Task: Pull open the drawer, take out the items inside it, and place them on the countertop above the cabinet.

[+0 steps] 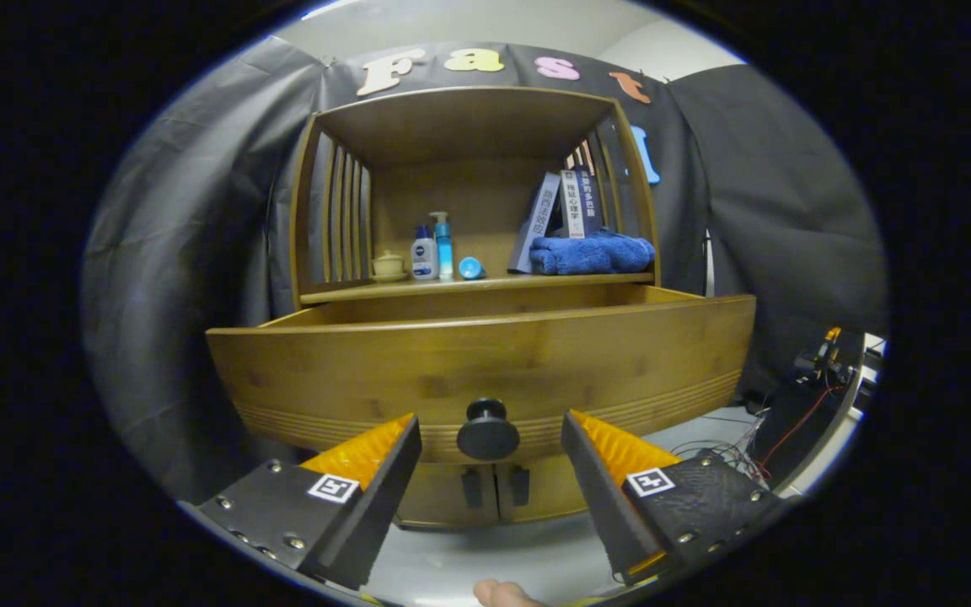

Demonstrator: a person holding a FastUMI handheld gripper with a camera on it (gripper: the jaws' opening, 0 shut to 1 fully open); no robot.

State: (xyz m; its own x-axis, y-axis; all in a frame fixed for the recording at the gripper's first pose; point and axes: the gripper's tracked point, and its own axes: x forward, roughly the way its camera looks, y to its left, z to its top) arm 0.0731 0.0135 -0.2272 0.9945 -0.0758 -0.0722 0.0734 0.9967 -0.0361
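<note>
— Where are your jaws sitting?

— Your gripper (490, 438) is hanging released, fingers spread apart, with the dark round knob (487, 430) lying between them, neither one touching it.

— And the drawer?

— The drawer (485, 371) is standing pulled out of the wooden cabinet (469, 169) toward you; its inside is staying hidden behind the front panel.

— Beyond that?

— On the tabletop (418, 289) you are seeing two bottles (433, 249), one small lidded pot (388, 265), one blue cup on its side (470, 268), one folded blue towel (591, 253) and several leaning books (565, 206). Black cloth is lining the booth, and loose cables (730, 451) are trailing across the pale floor.
</note>
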